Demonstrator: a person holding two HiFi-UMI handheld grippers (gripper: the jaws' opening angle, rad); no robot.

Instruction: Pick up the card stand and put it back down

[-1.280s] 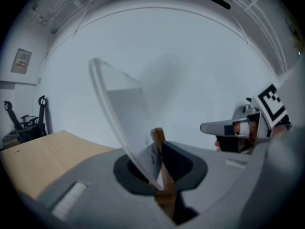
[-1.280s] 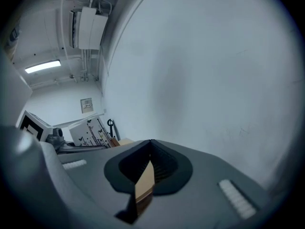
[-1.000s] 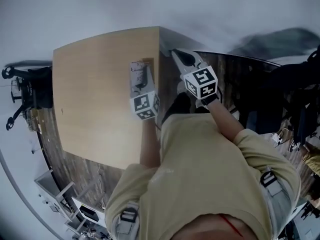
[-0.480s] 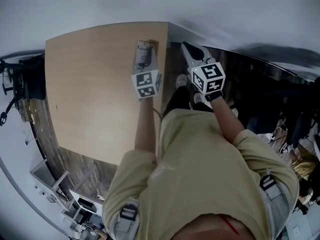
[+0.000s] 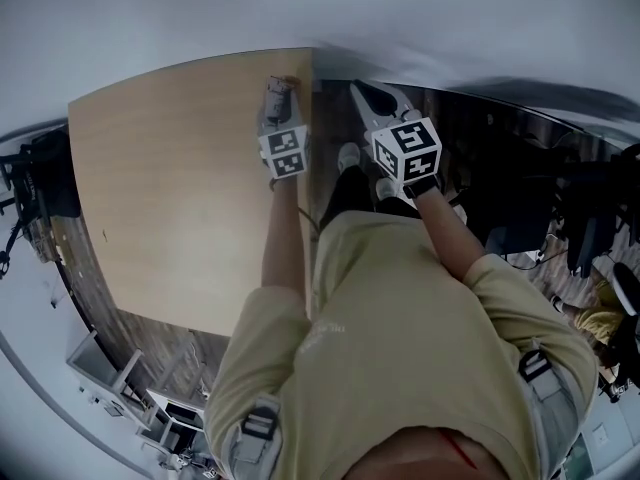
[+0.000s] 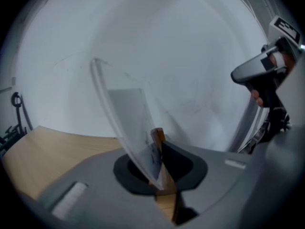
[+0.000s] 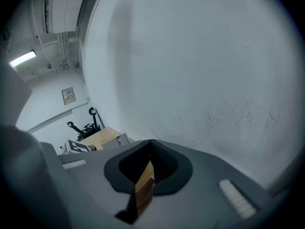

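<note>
Clear plastic card stand (image 6: 125,123) sits pinched at its base in the nearly closed left hand-held gripper (image 6: 161,144).

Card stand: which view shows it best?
The left gripper view: the card stand fills the middle, its clear panel rising from the wooden base held between the left gripper's jaws. The head view shows it small, just beyond the gripper's cube. The right gripper view shows only a tiny, unclear shape.
</note>
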